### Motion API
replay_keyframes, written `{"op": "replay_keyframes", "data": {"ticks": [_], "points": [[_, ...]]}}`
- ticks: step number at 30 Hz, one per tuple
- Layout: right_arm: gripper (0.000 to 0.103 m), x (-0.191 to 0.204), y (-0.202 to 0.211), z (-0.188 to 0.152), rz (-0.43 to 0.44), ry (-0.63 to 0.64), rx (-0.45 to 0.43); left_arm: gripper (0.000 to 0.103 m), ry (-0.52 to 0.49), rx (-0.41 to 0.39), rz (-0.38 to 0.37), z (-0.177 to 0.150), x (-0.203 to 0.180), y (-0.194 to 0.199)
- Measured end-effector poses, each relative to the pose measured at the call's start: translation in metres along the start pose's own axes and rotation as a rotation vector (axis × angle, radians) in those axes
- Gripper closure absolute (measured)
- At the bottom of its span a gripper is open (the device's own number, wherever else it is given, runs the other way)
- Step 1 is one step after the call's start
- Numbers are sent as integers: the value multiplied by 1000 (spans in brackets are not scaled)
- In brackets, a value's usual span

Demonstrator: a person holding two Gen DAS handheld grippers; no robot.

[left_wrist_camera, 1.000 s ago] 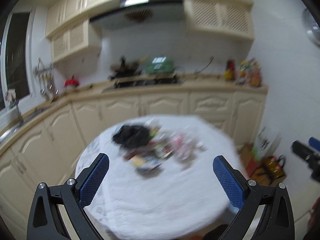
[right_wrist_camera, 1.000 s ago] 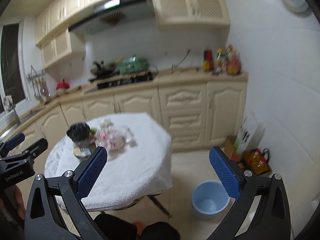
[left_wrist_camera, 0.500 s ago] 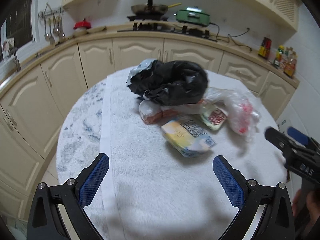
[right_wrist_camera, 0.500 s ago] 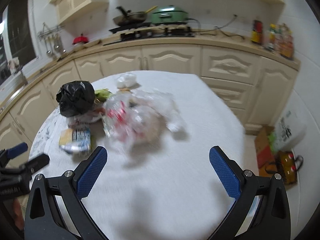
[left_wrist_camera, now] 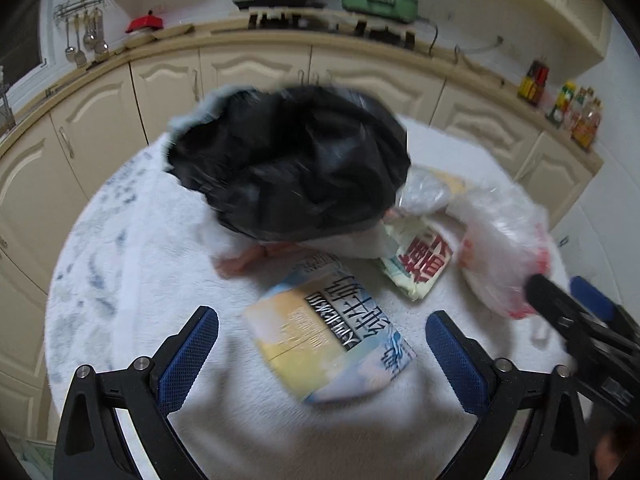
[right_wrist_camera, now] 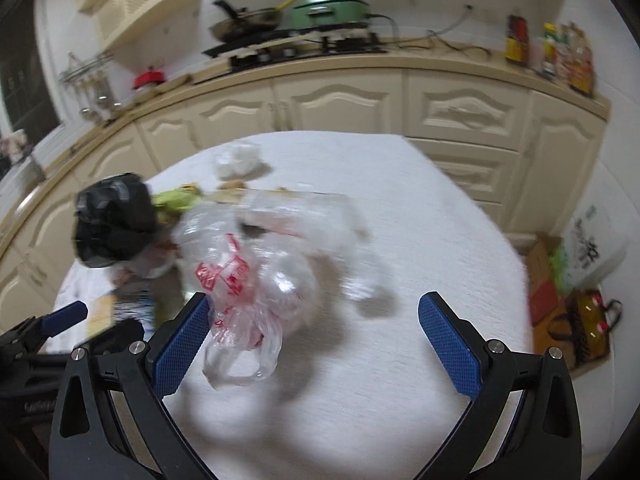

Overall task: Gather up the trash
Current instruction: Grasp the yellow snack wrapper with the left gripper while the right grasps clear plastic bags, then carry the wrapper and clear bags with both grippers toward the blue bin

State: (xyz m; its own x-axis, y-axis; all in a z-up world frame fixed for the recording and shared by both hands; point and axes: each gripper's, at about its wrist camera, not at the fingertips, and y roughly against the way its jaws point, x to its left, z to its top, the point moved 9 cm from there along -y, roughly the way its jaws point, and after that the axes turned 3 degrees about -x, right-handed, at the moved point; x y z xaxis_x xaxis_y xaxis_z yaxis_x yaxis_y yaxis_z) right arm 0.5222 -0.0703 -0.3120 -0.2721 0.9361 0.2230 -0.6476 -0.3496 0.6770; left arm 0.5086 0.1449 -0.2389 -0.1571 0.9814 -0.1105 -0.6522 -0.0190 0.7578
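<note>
My left gripper (left_wrist_camera: pixel 322 344): fingers wide over flat yellow-blue printed packet (left_wrist_camera: pixel 326 330) | my right gripper (right_wrist_camera: pixel 312 340): fingers wide by clear red-printed plastic bag (right_wrist_camera: pixel 256 292) | crumpled black plastic bag (left_wrist_camera: pixel 292 160) behind

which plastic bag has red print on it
The clear crumpled plastic bag, lying just ahead of the right hand-held gripper; the black plastic bag beside it is opaque and unprinted.

The left tool (left_wrist_camera: pixel 322 348) hangs wide open over a blurred, perhaps yellow-and-blue packet (left_wrist_camera: pixel 324 332) below the black bag (left_wrist_camera: pixel 288 164).
</note>
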Motion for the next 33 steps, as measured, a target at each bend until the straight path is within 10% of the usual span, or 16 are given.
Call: {"op": "replay_keyframes", "data": {"ticks": [5, 18, 22, 33], "points": [[0, 3, 2, -3, -13, 20, 0, 55, 2, 41, -35, -10, 3, -22], [2, 71, -41, -1, 75, 125, 46, 55, 6, -13, 9, -36, 67, -2], [53, 60, -49, -6, 57, 101, 73, 55, -5, -23, 3, -37, 66, 7], [56, 12, 35, -34, 290, -131, 25, 66, -104, -59, -70, -35, -3, 56]]}}
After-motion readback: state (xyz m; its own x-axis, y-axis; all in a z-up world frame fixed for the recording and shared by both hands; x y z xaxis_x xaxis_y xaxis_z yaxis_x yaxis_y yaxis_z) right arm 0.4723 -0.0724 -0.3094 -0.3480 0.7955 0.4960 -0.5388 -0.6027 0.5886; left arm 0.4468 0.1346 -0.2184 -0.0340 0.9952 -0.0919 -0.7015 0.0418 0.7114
